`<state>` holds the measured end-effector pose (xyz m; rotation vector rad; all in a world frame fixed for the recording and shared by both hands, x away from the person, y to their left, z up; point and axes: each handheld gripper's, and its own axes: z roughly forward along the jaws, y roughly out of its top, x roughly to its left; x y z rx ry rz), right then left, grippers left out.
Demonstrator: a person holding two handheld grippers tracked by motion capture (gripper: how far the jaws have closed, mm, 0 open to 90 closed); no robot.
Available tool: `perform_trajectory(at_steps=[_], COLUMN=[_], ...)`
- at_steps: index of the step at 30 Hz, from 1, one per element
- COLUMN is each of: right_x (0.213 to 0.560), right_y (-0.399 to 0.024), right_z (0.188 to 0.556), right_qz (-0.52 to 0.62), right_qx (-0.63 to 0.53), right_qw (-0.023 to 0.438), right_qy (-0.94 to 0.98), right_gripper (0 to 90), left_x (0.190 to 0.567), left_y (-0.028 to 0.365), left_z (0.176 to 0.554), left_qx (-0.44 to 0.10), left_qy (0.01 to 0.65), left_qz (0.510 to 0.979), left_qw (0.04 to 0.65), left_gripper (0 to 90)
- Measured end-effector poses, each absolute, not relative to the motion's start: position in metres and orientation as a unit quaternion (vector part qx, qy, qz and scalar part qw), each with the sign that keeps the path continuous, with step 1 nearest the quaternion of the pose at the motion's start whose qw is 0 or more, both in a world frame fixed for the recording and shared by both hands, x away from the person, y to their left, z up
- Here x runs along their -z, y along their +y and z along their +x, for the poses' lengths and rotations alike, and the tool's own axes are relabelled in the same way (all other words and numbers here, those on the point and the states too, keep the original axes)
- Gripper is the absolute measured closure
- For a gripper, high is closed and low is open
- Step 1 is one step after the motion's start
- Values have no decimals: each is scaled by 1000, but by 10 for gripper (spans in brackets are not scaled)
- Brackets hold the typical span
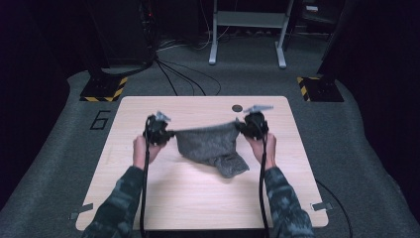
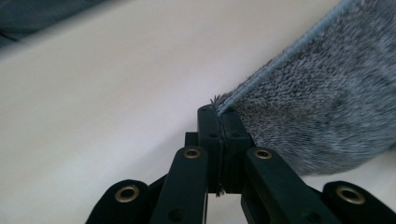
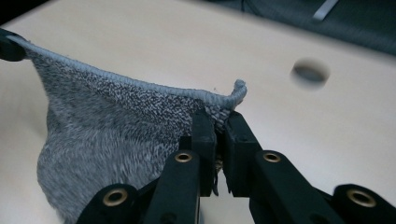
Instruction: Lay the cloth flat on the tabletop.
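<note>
A person in camouflage-patterned sleeves (image 1: 119,201) reaches in over the near edge of a pale wooden counter (image 1: 198,198), a two-jaw gripper in each hand. The left gripper (image 1: 157,130) and the right gripper (image 1: 252,125) hold a grey knitted cloth (image 1: 210,146) up between them, its bound top edge pulled into a nearly straight line from one to the other. In the left gripper view, the black jaws are clenched on one corner of the cloth (image 2: 327,93), the hem running up and away to the right. In the right gripper view, the jaws grasp the opposite corner (image 3: 116,126), with a short curl of hem sticking out just past them. The body of the cloth sags below the stretched edge, and its lowest fold appears to rest on the counter, though the high view is too soft to be sure. Beyond the right gripper, a dark round hole (image 1: 237,108) sits near the counter's far edge. Farther off, cables (image 1: 183,74) trail across grey carpet.
</note>
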<state>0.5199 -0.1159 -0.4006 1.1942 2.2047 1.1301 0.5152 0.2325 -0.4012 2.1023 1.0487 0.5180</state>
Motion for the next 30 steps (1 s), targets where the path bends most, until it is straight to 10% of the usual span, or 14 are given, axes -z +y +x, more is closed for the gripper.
perform_trajectory(at_steps=[8, 23, 30], right_x=[297, 483, 467], right_y=[-114, -148, -178], right_z=[507, 392, 362], right_qz=[366, 447, 456], right_qx=[-471, -422, -440], right_qw=[272, 149, 155], right_qy=[755, 775, 758], right_gripper=[837, 745, 560], left_x=[319, 492, 481], left_y=[240, 218, 233], left_z=[474, 378, 358], left_qx=[-298, -151, -135], left_qy=[355, 352, 363], left_qz=[787, 858, 847], left_qw=[407, 342, 364], left_gripper=[893, 875, 500])
